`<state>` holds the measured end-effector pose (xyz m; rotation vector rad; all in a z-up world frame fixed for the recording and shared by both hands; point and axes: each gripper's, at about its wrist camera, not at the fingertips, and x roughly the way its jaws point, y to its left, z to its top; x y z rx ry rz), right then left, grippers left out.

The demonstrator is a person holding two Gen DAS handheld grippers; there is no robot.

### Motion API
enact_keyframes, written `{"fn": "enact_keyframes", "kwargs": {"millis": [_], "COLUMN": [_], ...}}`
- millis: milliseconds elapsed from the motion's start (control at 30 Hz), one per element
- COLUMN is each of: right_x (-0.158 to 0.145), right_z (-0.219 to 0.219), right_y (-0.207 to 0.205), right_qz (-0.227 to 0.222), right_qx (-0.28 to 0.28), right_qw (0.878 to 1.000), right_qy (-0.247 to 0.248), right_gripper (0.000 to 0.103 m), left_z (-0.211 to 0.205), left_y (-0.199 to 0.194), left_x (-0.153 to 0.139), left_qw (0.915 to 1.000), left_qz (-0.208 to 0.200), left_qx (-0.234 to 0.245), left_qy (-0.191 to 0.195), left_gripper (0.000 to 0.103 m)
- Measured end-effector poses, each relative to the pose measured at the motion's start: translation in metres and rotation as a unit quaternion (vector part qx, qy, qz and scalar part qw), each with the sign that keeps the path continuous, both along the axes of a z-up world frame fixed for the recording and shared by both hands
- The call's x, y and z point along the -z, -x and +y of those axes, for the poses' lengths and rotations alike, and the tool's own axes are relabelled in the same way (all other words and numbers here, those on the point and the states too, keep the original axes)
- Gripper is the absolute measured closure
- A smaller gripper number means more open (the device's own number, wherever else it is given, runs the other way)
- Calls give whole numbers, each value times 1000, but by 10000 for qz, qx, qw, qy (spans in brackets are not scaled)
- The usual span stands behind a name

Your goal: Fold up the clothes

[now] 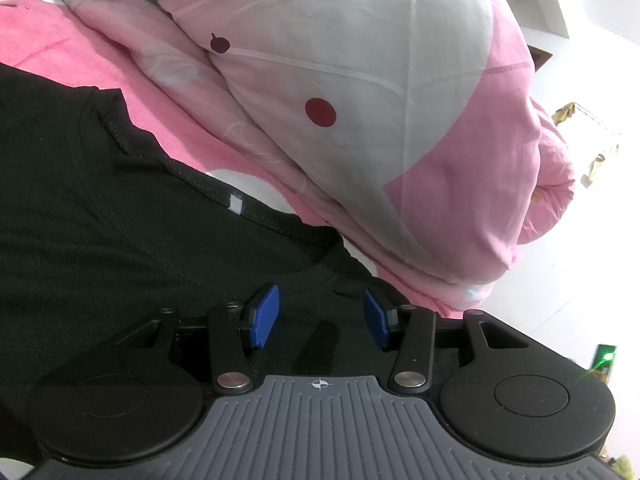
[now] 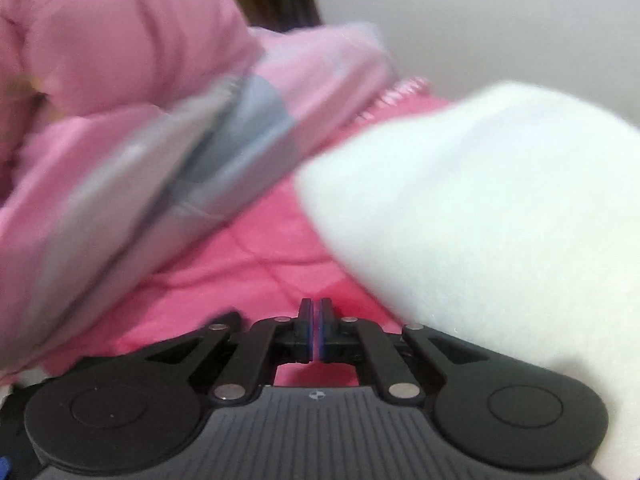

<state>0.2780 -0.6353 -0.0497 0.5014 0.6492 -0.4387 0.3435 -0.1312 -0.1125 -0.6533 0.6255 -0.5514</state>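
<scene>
Pink bed [image 1: 52, 40], white walls [image 1: 600, 60].
We note left tongs [image 1: 320, 320] wide open, empty, over the black shirt [image 1: 80, 200]; right tongs [image 2: 316, 328] closed, empty, beside white fabric [image 2: 480, 200].

A black knit T-shirt [image 1: 100, 208] lies spread on the hot-pink quilted bedspread [image 1: 52, 44], filling the left and lower part of the left wrist view. Its ribbed neckline [image 1: 188, 176] runs diagonally, facing a bulky pink-and-white dotted duvet [image 1: 340, 100] heaped behind and to the right. The left gripper [image 1: 320, 316] sits over the shirt's near collar edge. In the blurred right wrist view, the right gripper [image 2: 316, 330] sits above the bedspread, with a white fluffy fabric [image 2: 480, 220] to its right and the duvet to its left.
</scene>
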Motion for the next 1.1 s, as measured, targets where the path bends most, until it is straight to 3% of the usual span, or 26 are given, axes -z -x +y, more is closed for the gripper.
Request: {"fn": "enact_keyframes", "kwargs": {"millis": [133, 200, 267, 333, 400, 433, 533, 667, 767, 867, 1000, 1100], "right_x": [-6, 2, 14, 20, 16, 10, -9, -14, 3, 18, 4, -12], "right_z": [30, 36, 38, 28, 14, 17, 47, 102, 129, 125, 112, 122], "right_y": [-16, -30, -46, -54, -51, -49, -40, -49, -73, -92, -88, -66], "right_qz": [-204, -44, 177, 231, 187, 138, -31, -72, 204, 271, 139, -76], "right_qx": [-871, -1087, -1222, -866, -267, -252, -790, -2037, -2465, -2152, -1429, -1873], "right_qw": [9954, 9929, 9905, 9951, 9991, 9995, 9966, 9790, 9688, 9760, 9861, 9794], "right_qy": [-337, -484, -603, -428, -275, -148, 244, -63, -144, 212, 834, 745], "right_gripper": [100, 92, 92, 97, 97, 94, 94, 94, 94, 103, 103, 101], "left_z": [0, 1, 1, 1, 1, 0, 0, 4, 10, 15, 15, 17], "left_y": [-1, -1, -1, -2, -2, -2, -2, -1, -1, -2, -3, -2], "left_x": [0, 0, 1, 1, 1, 1, 1, 0, 1, 2, 1, 0], "left_qw": [10000, 10000, 10000, 10000, 10000, 10000, 10000, 9998, 9988, 9978, 9973, 9964], "left_qz": [1, 1, 1, 2, 6, 8, 13, -19, -27, -18, -50, -85], "left_qx": [5, 7, 9, 12, 9, 7, 0, -171, -424, -562, -612, -717], "left_qy": [15, 22, 29, 36, 44, 47, 56, 136, 247, 348, 392, 443], "left_gripper": [56, 56, 56, 56, 56, 56, 56, 56, 56, 56, 55, 51]}}
